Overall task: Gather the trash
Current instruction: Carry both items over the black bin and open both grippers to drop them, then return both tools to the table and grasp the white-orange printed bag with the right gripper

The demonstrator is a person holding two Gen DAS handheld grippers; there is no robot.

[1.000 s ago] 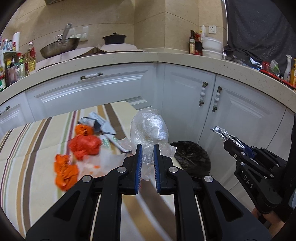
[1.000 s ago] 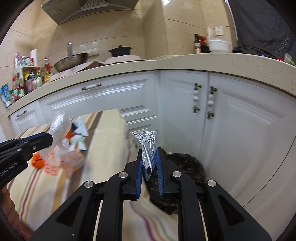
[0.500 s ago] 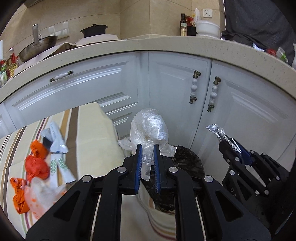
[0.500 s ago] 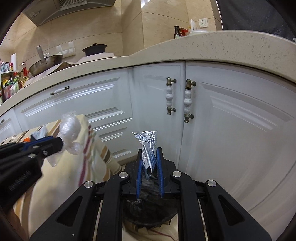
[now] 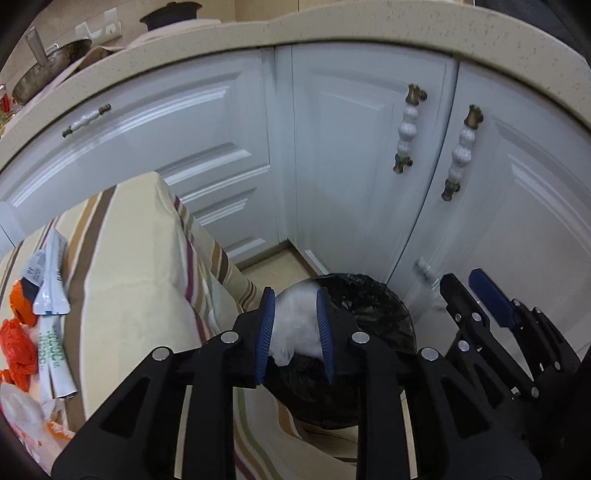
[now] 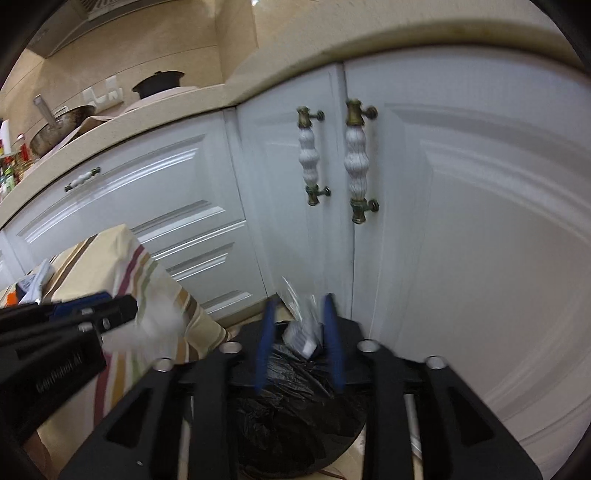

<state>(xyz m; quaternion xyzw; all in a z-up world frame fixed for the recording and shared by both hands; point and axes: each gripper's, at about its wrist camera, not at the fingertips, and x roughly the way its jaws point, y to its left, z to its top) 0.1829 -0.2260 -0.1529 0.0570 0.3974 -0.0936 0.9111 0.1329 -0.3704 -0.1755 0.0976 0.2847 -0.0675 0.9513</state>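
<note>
The glossy white painted cabinet doors [image 5: 369, 155] catch soft highlights along their raised panels; their handles [image 6: 310, 157] pair smooth white ceramic-looking grips with dull, tarnished brass-toned metal ends. Above runs a speckled beige stone-like countertop [image 5: 369, 26] — matt, finely flecked. The striped cream cloth table cover [image 5: 140, 266] looks woven and matt, draping in soft folds. A crinkled black plastic bin liner [image 5: 380, 314] shines faintly on its creases. The left gripper [image 5: 294, 325] is matt black plastic with ribbed blue pads [image 5: 266, 332] and bright metal screw heads; between them sits cloudy, translucent crumpled plastic film [image 5: 295, 328]. Crumpled orange plastic bags [image 5: 16, 347] look thin and slightly glossy — beside them, smooth white printed sachets [image 5: 51, 280].
</note>
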